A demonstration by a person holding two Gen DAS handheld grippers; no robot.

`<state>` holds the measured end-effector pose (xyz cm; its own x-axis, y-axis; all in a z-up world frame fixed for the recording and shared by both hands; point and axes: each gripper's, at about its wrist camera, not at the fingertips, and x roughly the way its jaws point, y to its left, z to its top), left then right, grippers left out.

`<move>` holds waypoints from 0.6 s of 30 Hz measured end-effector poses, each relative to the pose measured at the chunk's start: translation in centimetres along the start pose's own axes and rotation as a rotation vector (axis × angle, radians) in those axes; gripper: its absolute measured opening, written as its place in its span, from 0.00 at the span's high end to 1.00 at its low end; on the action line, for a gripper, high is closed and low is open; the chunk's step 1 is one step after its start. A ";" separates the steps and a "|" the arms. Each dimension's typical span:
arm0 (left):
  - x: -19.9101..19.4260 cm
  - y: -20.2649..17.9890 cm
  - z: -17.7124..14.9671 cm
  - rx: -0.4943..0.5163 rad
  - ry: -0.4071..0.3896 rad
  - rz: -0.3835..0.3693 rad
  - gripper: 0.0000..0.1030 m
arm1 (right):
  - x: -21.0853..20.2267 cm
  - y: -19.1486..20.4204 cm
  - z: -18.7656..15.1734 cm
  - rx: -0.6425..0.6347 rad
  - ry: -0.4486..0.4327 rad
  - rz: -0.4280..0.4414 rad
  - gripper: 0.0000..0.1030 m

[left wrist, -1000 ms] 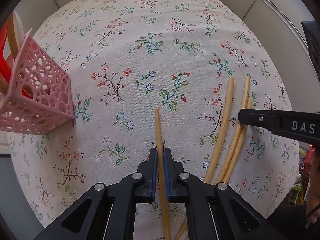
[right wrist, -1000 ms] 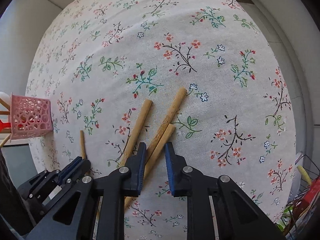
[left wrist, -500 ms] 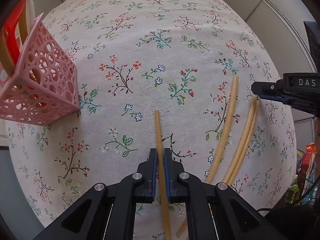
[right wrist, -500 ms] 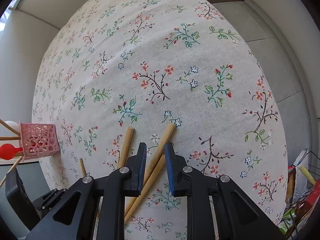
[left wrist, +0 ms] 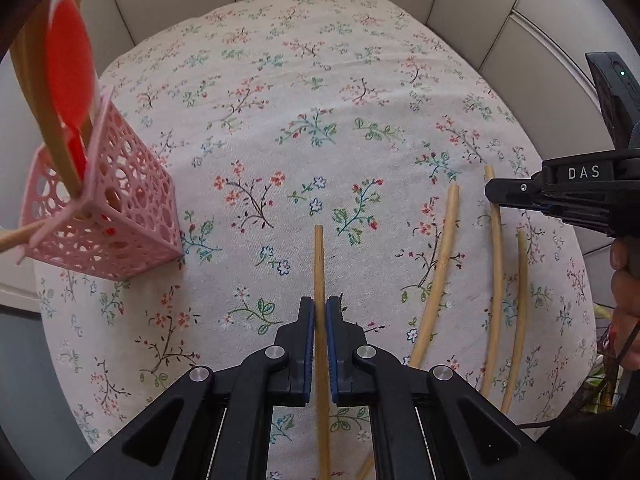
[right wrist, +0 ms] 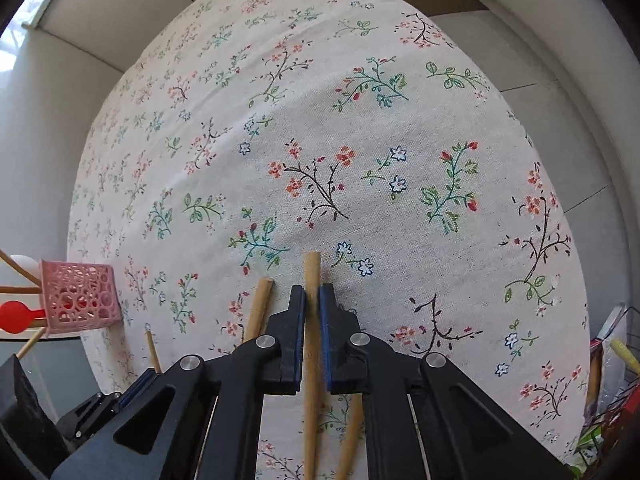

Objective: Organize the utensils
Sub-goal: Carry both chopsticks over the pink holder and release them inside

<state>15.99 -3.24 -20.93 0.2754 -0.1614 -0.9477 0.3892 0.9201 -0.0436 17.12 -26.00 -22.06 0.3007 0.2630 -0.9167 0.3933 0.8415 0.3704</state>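
My left gripper point(left wrist: 319, 307) is shut on a thin wooden stick point(left wrist: 319, 264) that points forward above the floral tablecloth point(left wrist: 280, 120). My right gripper point(right wrist: 311, 294) is shut on a thicker wooden handle point(right wrist: 312, 272) and shows in the left wrist view point(left wrist: 496, 196) at the right. Two more wooden handles point(left wrist: 438, 268) point(left wrist: 520, 312) lie on the cloth near it. A pink perforated holder point(left wrist: 108, 216) at the left holds a red spoon point(left wrist: 68, 68) and wooden utensils.
The pink holder also shows far left in the right wrist view point(right wrist: 78, 296), at the table's edge. A wire basket with packets point(right wrist: 612, 380) stands off the table's right side. Pale wall panels point(left wrist: 460, 4) close the far side.
My right gripper has closed on one wooden handle and raised it, parting it from the others. My left gripper has lifted its stick and come nearer the pink holder.
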 end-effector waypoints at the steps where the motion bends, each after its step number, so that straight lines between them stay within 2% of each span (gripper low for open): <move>1: -0.7 -0.1 0.0 0.009 -0.019 0.002 0.95 | -0.7 0.1 -0.1 0.000 -0.012 0.021 0.93; 6: -5.2 -0.6 -1.0 0.050 -0.129 -0.004 0.95 | -5.4 1.4 -1.7 -0.049 -0.108 0.089 0.93; 8: -6.6 -2.0 -0.6 0.058 -0.181 0.007 0.95 | -7.5 1.8 -2.6 -0.074 -0.150 0.114 0.93; 18: -17.3 -3.3 -1.2 0.090 -0.513 0.017 0.95 | -18.4 4.6 -7.0 -0.212 -0.430 0.233 0.93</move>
<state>8.89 -3.01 -4.80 0.6688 -0.3217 -0.6702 0.4491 0.8933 0.0194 7.32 -23.64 -4.51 0.7059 0.2748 -0.6529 0.1024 0.8724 0.4779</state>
